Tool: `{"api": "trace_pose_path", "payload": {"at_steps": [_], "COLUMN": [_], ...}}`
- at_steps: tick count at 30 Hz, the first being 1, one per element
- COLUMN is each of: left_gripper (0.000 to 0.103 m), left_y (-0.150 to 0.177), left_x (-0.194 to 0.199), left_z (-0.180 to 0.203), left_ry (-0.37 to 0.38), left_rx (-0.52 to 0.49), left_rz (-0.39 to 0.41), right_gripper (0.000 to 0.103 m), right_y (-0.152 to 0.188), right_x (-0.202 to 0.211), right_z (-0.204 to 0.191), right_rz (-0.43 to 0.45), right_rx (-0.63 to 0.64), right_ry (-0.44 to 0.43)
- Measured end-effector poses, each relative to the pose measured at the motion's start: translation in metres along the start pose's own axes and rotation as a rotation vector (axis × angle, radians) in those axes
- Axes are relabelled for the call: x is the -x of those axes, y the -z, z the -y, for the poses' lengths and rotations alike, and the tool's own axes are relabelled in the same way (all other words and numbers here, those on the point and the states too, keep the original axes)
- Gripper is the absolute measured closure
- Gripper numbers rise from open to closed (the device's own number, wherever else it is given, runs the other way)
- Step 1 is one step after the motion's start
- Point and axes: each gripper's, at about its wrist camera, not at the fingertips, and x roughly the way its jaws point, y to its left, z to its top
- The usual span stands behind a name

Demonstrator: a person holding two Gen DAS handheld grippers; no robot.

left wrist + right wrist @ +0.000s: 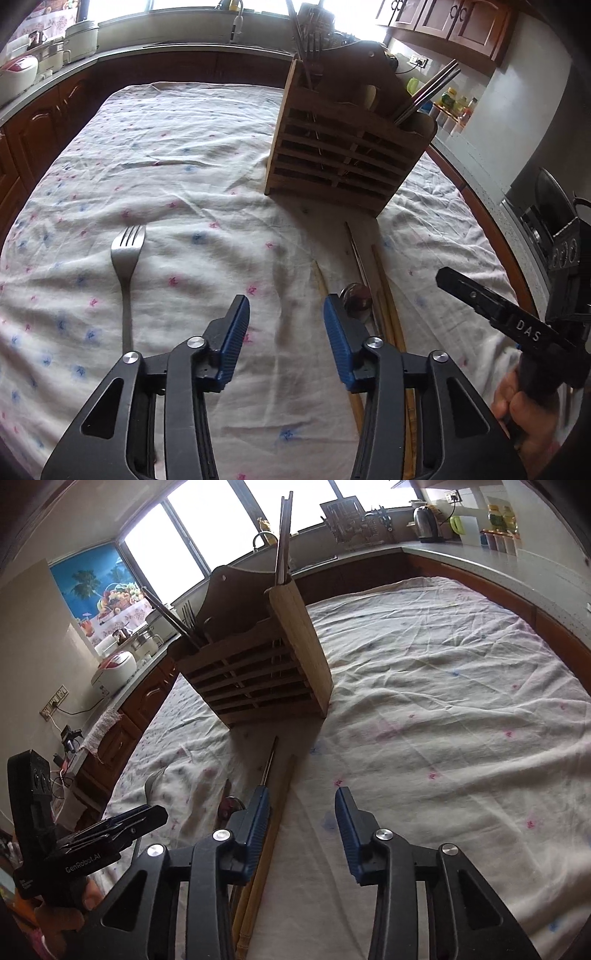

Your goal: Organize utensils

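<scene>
A metal fork (125,258) lies on the flowered cloth, left of my left gripper (286,314), which is open with only cloth between its blue pads. To its right lie a spoon (356,295), a metal chopstick (356,254) and wooden chopsticks (384,288). The slatted wooden utensil holder (343,147) stands beyond, with forks and chopsticks in it. My right gripper (301,805) is open over bare cloth. The wooden chopsticks (273,830) and metal chopstick (269,760) run along its left finger. The holder (258,664) is ahead.
The cloth-covered table (443,701) is ringed by kitchen counters with a rice cooker (114,668), a kettle (424,520) and bottles. The left gripper (122,823) shows at the lower left of the right wrist view, a hand (524,406) at the lower right of the left one.
</scene>
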Motion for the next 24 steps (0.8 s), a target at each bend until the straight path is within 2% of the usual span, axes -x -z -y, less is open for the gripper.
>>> {"api": "trace_pose_path", "payload": {"at_steps": [3,11,13,14,16,19,24], "left_gripper": [0.070,0.071,0.071,0.071,0.072,0.072,0.073], "left_y": [-0.008,-0.020,-0.021,-0.021,-0.020,-0.018,-0.012], "left_x": [-0.010,-0.035,-0.043,-0.048,-0.056,-0.057,-0.057], "left_z": [0.003,0.013,0.017,0.019,0.023,0.029,0.040], "left_ry": [0.012,0.026,0.020,0.014,-0.002,-0.033,-0.083], "left_rx": [-0.016,-0.057,-0.073,-0.083,-0.103,-0.153,-0.258], "left_rz": [-0.022,-0.083,-0.103,-0.113,-0.133,-0.124,-0.140], "right_gripper": [0.074,0.074,0.079,0.086,0.089,0.102,0.103], "right_y": [-0.006,-0.017,-0.017,-0.016,-0.016,-0.015,-0.011], "right_x": [-0.019,-0.057,-0.064,-0.065,-0.063,-0.060,-0.051], "right_z": [-0.005,-0.015,-0.014,-0.013,-0.010,-0.003,0.008], "right_rz": [-0.043,-0.128,-0.155,-0.161,-0.157,-0.163,-0.166], "right_rx": [0.017,0.078,0.095,0.100,0.102,0.100,0.091], "right_ry": [-0.011,0.006,0.025,0.035,0.036,0.057,0.053]}}
